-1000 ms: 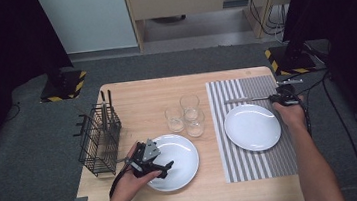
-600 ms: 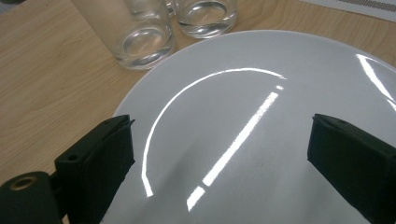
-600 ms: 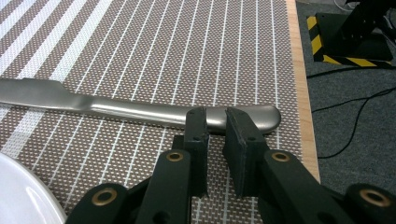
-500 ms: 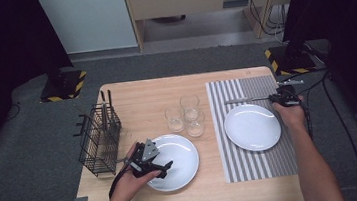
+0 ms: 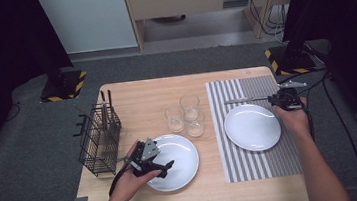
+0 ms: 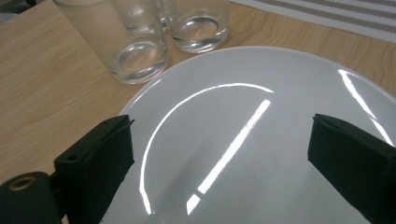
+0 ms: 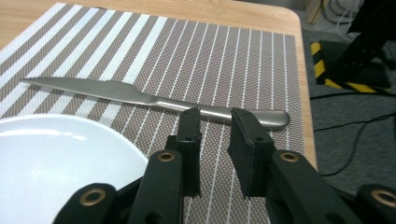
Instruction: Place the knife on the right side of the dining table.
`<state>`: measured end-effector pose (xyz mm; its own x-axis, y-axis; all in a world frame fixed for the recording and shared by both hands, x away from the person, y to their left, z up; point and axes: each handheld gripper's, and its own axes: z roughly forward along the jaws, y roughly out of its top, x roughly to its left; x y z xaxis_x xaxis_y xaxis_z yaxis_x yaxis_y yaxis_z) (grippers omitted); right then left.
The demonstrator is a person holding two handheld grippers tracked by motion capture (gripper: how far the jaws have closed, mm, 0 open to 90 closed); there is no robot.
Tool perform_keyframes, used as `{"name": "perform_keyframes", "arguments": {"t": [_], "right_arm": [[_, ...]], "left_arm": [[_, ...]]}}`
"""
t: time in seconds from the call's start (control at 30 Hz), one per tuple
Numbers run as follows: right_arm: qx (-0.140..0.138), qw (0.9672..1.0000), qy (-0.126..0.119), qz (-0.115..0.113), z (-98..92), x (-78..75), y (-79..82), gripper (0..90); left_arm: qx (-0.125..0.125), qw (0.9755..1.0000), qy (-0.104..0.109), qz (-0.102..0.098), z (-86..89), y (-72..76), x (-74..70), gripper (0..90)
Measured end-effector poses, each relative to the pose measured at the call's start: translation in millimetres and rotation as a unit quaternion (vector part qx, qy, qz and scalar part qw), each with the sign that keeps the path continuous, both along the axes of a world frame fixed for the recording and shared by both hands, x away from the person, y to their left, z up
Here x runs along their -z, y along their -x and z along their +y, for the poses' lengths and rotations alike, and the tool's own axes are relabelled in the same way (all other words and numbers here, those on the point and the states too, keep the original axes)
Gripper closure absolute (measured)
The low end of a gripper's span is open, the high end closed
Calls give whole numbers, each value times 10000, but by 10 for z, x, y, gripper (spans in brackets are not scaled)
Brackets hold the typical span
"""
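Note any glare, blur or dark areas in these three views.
High view: table evenly lit, surroundings dark, image soft. Left gripper view: bright streaks of glare across the white plate, fingers near the lens slightly soft. Right gripper view: knife and striped placemat sharp, mild sheen on the blade.

no readable text, no labels, no brands, no numbers on anything in these views
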<state>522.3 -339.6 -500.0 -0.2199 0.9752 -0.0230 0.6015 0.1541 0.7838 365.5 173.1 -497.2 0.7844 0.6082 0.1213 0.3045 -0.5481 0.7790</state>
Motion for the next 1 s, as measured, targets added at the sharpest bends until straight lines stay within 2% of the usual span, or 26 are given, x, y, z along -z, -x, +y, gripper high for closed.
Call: {"name": "perform_keyframes", "arguments": {"t": [0.13,0.37,0.53,0.7,0.8,0.83,1.0], "right_arm": [[-29,9999,71,-69,62,-70,94,687],[14,9996,-100,-272,193,-174,267,534],[-73,9994,-151,-297,267,-175,340,448],[-326,9988,-170,-322,396,-166,463,352],[-363,9989,-96,-295,440,-156,501,338],[-438,9987,-53,-249,476,-146,535,308],[-499,9984,-79,-259,533,-154,582,256]], "left_arm": [[32,10000,-20,-32,-17,4,-12,62],[6,9999,-84,-119,-21,20,-28,62],[-26,9998,-138,-125,-8,18,-12,62],[-50,9998,-175,-122,-13,11,-2,62],[-68,9997,-214,-124,-12,20,5,61],[-82,9997,-210,-133,-4,31,1,61],[-143,9996,-176,-150,18,40,-12,62]]}}
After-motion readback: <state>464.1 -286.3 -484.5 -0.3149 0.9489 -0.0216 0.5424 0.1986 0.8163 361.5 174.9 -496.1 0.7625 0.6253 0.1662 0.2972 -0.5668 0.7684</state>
